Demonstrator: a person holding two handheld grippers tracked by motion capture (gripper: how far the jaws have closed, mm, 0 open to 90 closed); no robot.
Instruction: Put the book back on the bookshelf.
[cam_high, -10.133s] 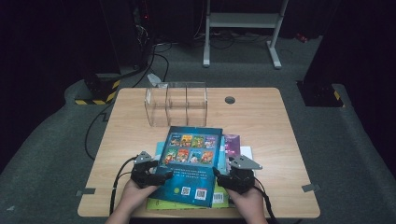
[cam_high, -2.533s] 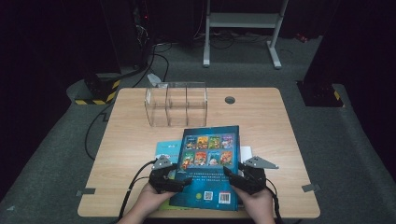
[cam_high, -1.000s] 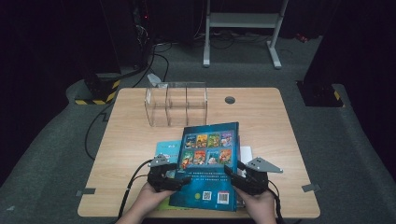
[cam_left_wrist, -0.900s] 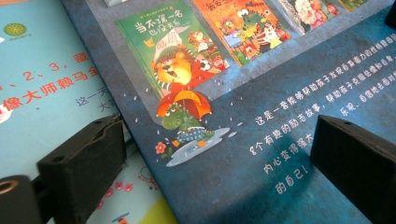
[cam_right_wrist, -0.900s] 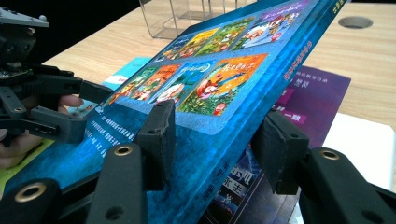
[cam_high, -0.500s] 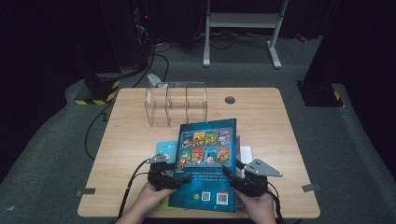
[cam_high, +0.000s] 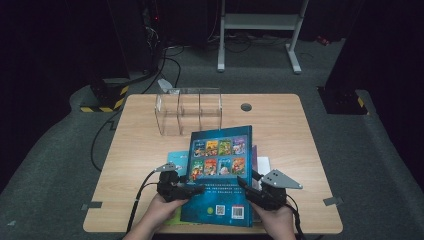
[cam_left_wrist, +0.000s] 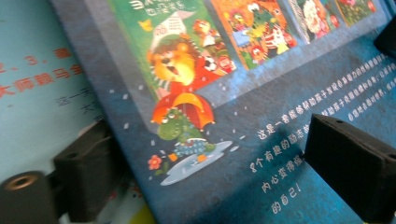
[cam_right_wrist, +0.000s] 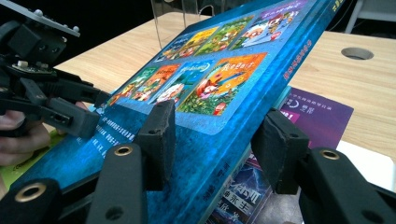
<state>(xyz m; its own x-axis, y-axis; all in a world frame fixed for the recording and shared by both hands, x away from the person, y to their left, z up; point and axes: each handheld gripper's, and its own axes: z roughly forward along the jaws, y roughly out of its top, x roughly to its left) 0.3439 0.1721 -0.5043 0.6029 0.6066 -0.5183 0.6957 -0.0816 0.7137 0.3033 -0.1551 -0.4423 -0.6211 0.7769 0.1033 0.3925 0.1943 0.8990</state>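
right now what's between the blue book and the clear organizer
Bare table, as the high view shows: the blue book has its far edge just short of the clear organizer.

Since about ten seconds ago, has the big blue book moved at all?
Yes. The blue book has shifted right across the table and its far edge has lifted, now overlapping the clear plastic box in the high view.

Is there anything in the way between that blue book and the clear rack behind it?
Nothing visible: only bare table lies between the blue book, raised at its far end by both tools, and the clear rack.
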